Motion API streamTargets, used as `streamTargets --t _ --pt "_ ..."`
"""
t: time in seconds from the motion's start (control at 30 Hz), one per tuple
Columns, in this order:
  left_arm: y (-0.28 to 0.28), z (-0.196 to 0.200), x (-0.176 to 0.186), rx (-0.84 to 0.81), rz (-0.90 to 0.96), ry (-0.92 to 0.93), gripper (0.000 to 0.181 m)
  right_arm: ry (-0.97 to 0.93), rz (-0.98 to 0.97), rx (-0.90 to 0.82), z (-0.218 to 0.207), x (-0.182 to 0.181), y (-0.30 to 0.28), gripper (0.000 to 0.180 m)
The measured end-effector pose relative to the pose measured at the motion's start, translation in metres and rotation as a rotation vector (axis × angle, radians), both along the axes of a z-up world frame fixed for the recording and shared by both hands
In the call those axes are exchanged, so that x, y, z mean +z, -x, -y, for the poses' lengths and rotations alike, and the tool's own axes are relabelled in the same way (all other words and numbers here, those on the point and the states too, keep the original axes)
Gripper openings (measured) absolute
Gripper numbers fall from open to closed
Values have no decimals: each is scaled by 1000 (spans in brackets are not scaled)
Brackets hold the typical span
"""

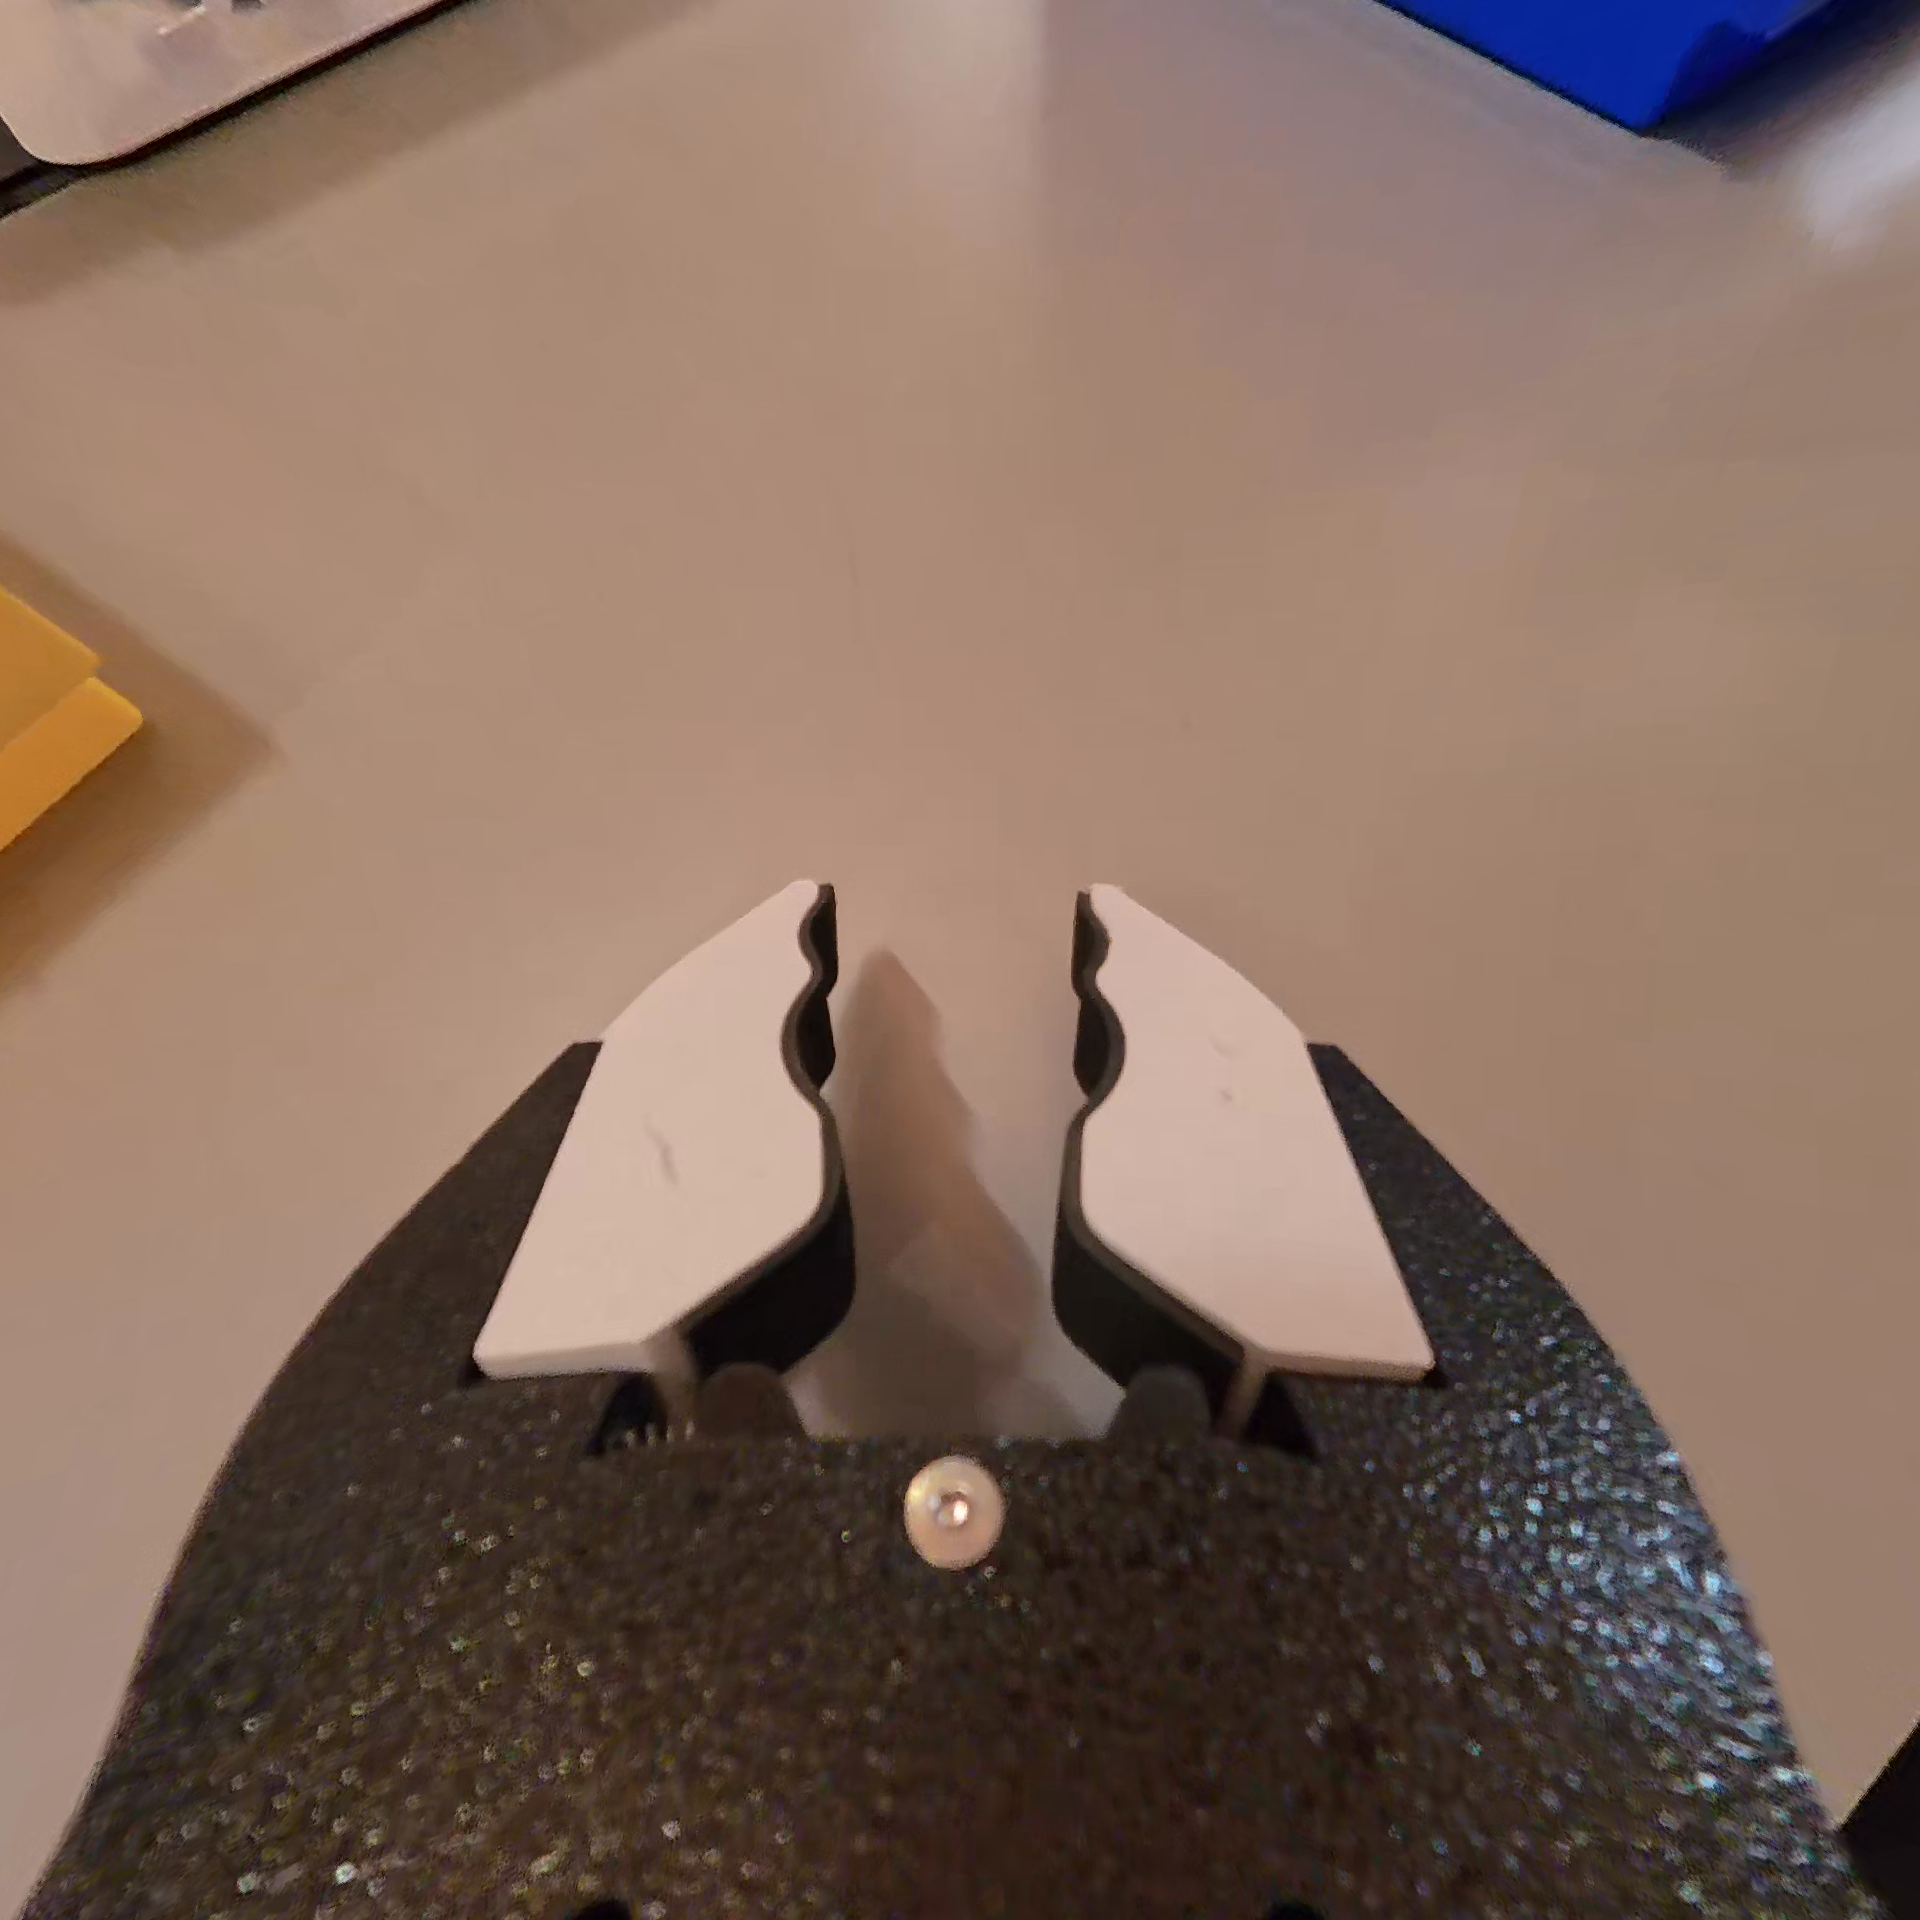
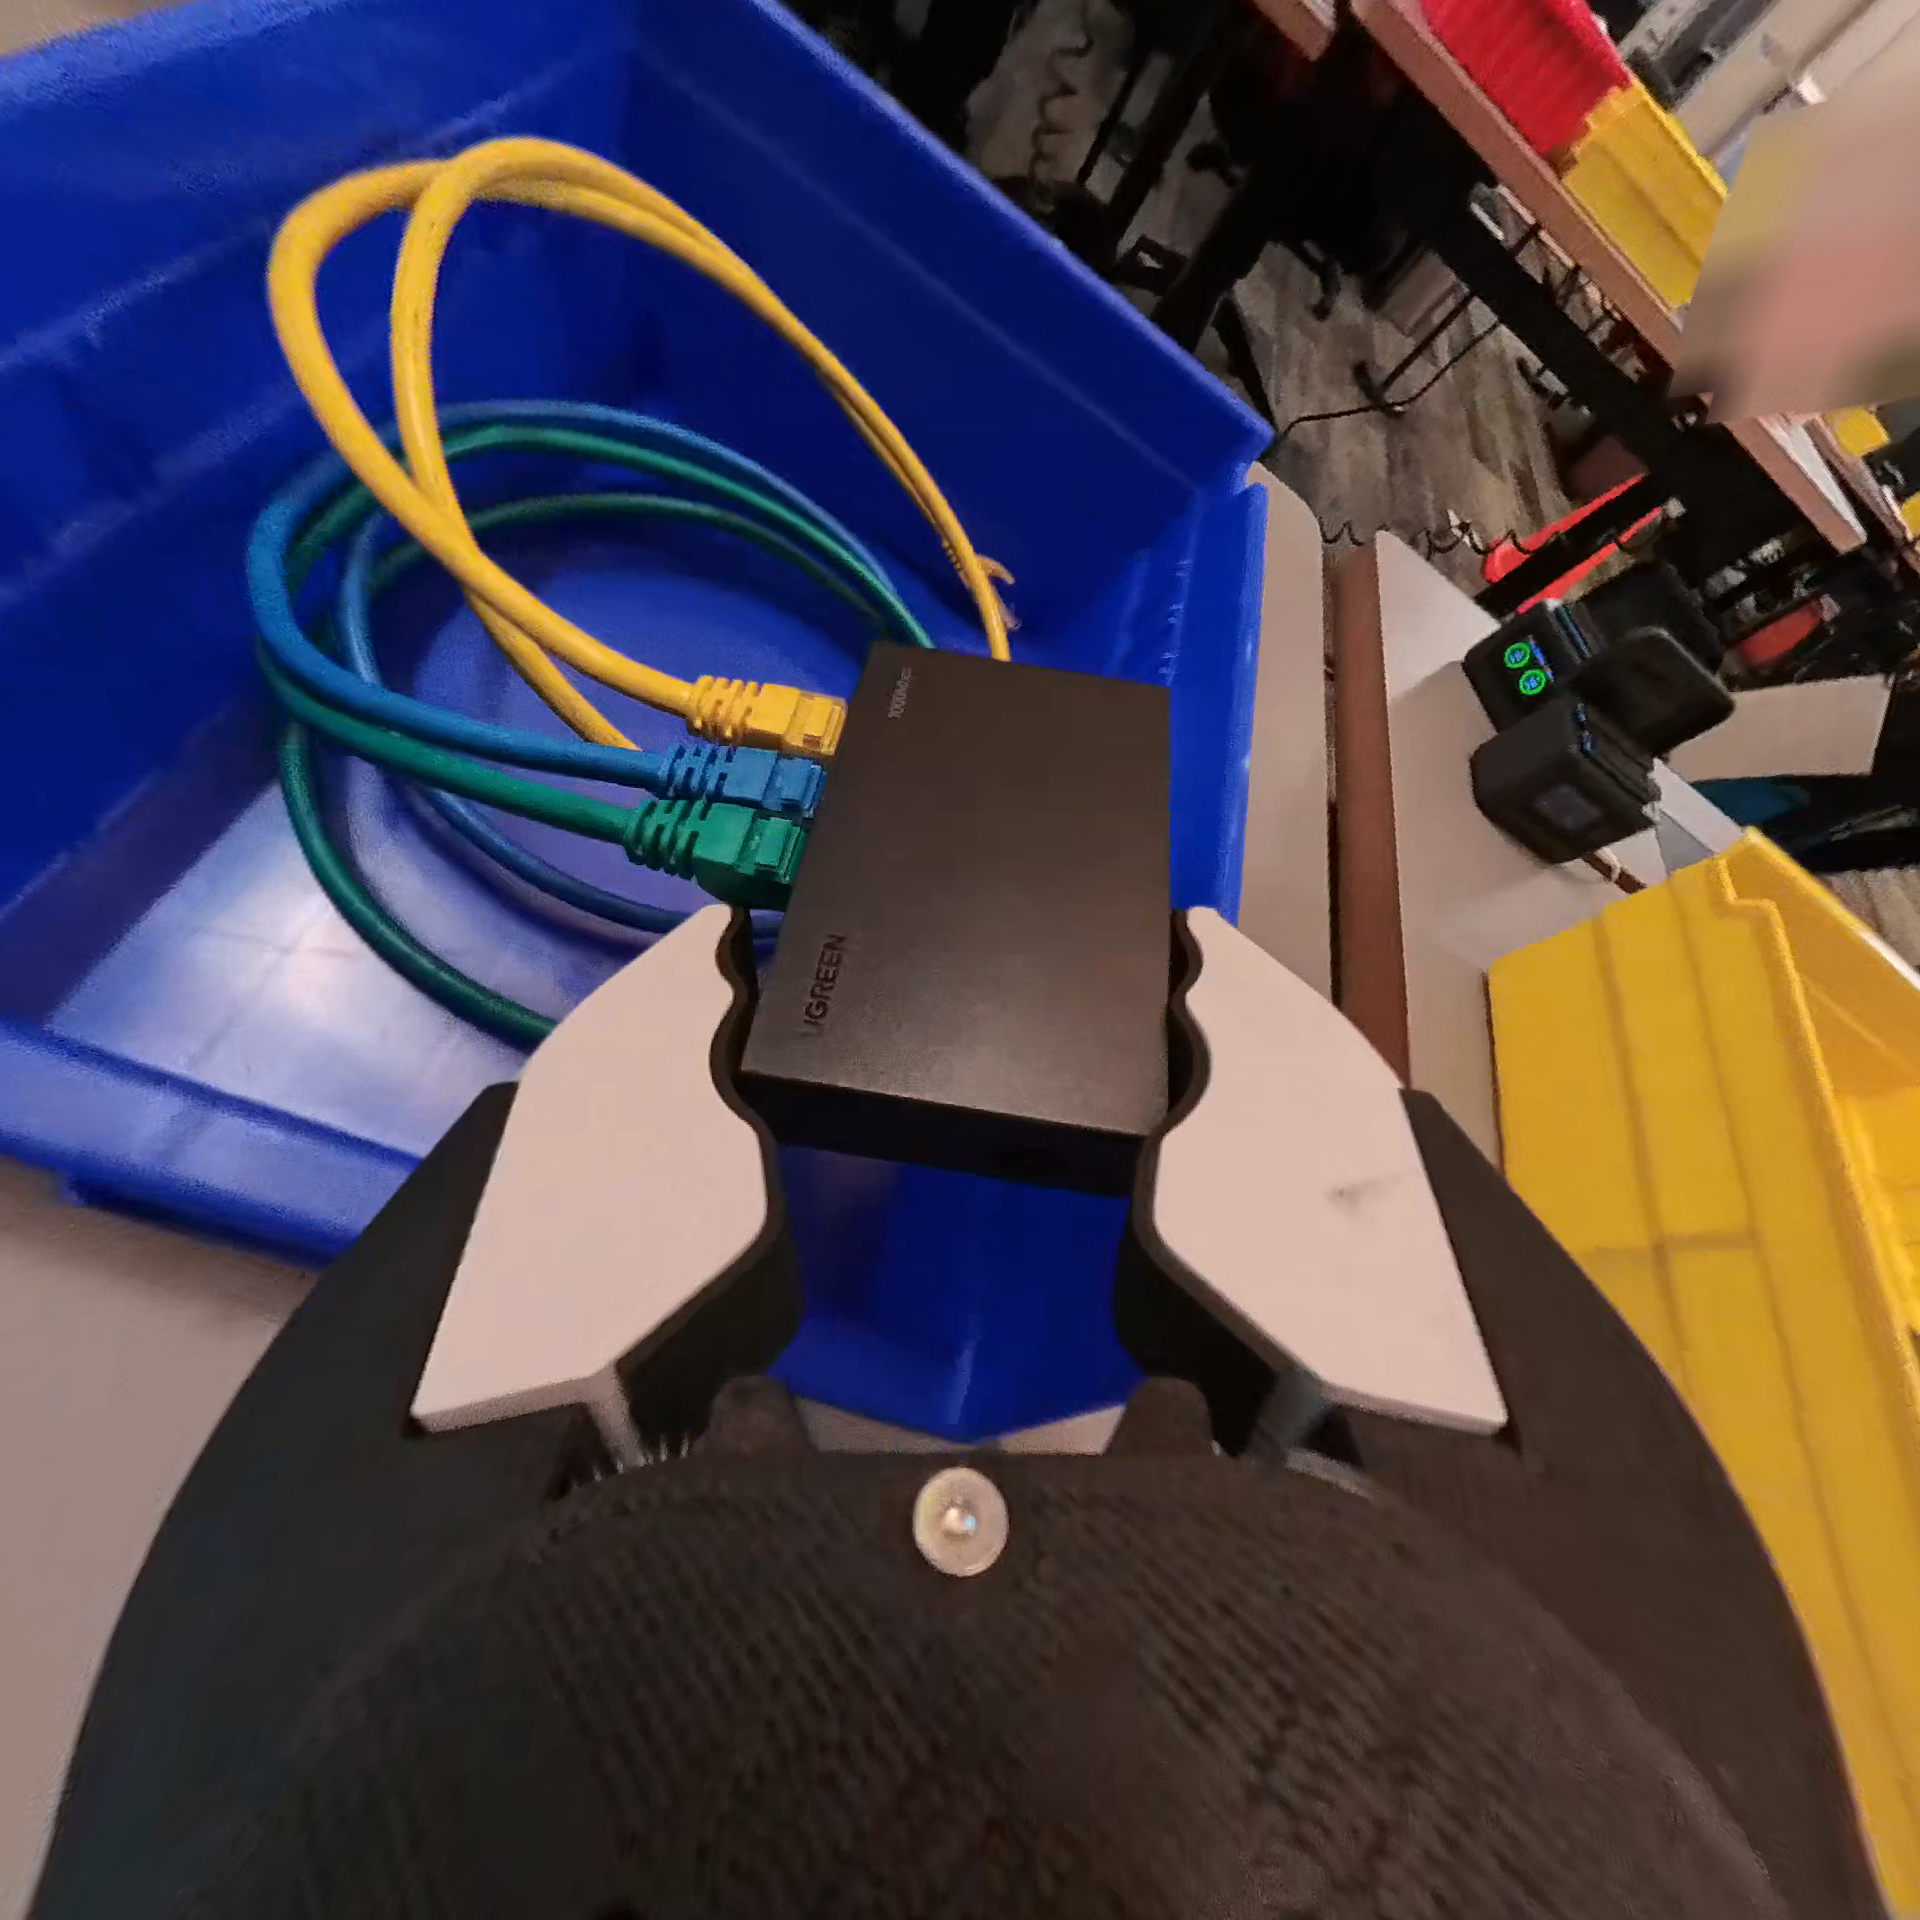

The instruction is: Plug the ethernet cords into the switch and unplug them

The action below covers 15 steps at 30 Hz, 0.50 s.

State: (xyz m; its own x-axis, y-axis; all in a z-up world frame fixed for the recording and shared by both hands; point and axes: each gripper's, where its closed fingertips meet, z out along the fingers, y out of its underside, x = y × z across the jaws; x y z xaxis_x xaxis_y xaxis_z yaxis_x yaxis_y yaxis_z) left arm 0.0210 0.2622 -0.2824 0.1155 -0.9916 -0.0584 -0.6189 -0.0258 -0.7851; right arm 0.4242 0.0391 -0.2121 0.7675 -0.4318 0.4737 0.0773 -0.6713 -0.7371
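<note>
Over the blue bin point(image 2: 156, 520) my right gripper point(image 2: 961, 997) squeezes the black switch point(image 2: 987, 883) with three cords plugged in — next my empty, open left gripper point(image 1: 954, 909) should pull the green plug point(image 2: 727, 847).

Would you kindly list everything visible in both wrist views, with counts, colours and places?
switch: 1, black, held over the blue bin
ethernet cords: 3, yellow, blue, green, plugged into the switch, coiled in the bin
blue bin: 1, on the table
yellow bin: 1, right of it
table: 1, beige
yellow sheets: 2, left table edge
black cameras: several, far right
left gripper: open, nothing between its fingers
right gripper: gripping the switch
</note>
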Motion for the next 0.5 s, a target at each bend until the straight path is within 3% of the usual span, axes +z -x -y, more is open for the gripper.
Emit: streamTargets --t 0.1,0.23,0.37,0.5 --pt "0 0 0 2 1 -9 42 95 2 86 1 -10 5 82" --pt "0 1 0 7 -4 -3 43 124 124 136 6 12 7 71" --pt "-7 13 7 -12 26 25 43 -26 -26 158 17 35 35 83" --pt "-40 43 36 -83 116 55 48 -291 -172 56 54 46 79 86"
